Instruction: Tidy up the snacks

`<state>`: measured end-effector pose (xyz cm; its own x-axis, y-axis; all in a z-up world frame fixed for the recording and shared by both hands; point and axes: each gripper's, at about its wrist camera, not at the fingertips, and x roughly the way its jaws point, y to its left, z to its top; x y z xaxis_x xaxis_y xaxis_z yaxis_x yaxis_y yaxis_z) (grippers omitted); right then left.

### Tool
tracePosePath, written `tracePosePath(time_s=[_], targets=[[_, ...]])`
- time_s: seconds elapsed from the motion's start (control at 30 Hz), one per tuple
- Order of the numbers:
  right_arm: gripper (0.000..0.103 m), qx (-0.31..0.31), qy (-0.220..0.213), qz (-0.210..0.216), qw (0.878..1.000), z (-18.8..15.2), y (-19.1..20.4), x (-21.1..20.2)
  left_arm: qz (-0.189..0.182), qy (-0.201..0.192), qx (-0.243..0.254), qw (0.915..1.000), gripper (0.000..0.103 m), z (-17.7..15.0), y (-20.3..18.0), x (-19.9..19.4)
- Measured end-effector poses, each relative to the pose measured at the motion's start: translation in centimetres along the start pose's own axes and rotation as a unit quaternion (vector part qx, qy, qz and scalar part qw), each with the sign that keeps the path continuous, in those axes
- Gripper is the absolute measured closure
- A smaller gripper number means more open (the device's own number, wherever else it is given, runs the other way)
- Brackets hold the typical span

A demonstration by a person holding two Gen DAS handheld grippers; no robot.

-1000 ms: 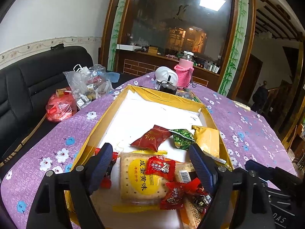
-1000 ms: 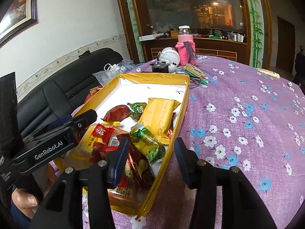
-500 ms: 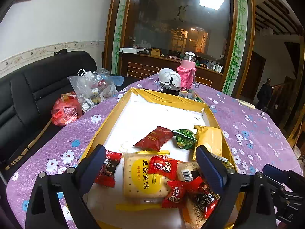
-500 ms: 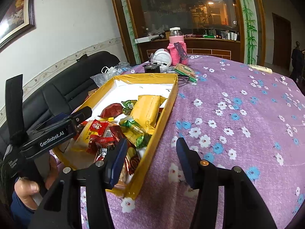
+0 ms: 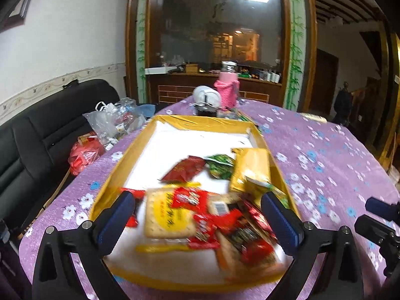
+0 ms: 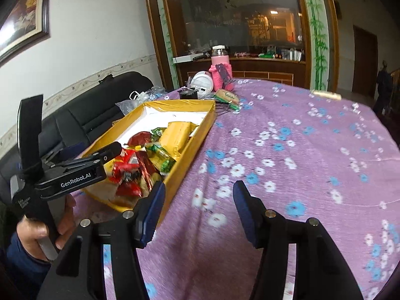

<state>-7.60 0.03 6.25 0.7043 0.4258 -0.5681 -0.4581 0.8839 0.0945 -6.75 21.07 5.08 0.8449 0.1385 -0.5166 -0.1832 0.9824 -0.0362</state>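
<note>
A shallow yellow box (image 5: 200, 123) with a white floor sits on the purple flowered table; it also shows in the right wrist view (image 6: 200, 135). Its near half holds snacks: a cracker pack (image 5: 166, 216), red wrappers (image 5: 190, 200), a dark red packet (image 5: 185, 168), a green packet (image 5: 221, 166) and a yellow bag (image 5: 251, 166). My left gripper (image 5: 198, 218) is open and empty, above the box's near end. My right gripper (image 6: 198, 210) is open and empty over the bare tablecloth, right of the box. The left gripper's body (image 6: 75, 172) shows in the right view.
At the table's far end stand a pink bottle (image 5: 228, 88), a white round thing (image 5: 207, 97) and a small dark container (image 6: 188, 93). Plastic bags (image 5: 112, 122) and a red bag (image 5: 83, 153) lie on the black sofa (image 5: 37, 145) to the left.
Both grippers have drawn back and risen from the box. The right gripper has swung to the right, off the box and over the tablecloth. Both stay open.
</note>
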Motion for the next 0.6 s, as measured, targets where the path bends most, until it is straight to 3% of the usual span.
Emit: tracePosePath(time_s=[0.2,0.33,0.47,0.6], targets=[[0.043,-0.049,0.007,0.006,0.999,-1.7,0.7,-0.8,-0.018,0.009,0.046,0.9988,0.001,-1.6,-2.3,-1.5],[0.041,-0.074,0.009,0.016,0.997,-2.0,1.7,-0.5,0.015,-0.013,0.067,0.9976,0.001,-2.2,-2.8,-2.5],[0.040,-0.055,0.010,0.033,0.998,-2.0,1.0,-0.4,0.050,-0.037,0.101,0.9930,0.001,-2.2,-3.3,-3.2],[0.039,-0.037,0.014,0.024,0.999,-1.9,0.3,-0.2,0.026,-0.024,0.106,0.9937,0.001,-2.4,-3.4,-3.0]])
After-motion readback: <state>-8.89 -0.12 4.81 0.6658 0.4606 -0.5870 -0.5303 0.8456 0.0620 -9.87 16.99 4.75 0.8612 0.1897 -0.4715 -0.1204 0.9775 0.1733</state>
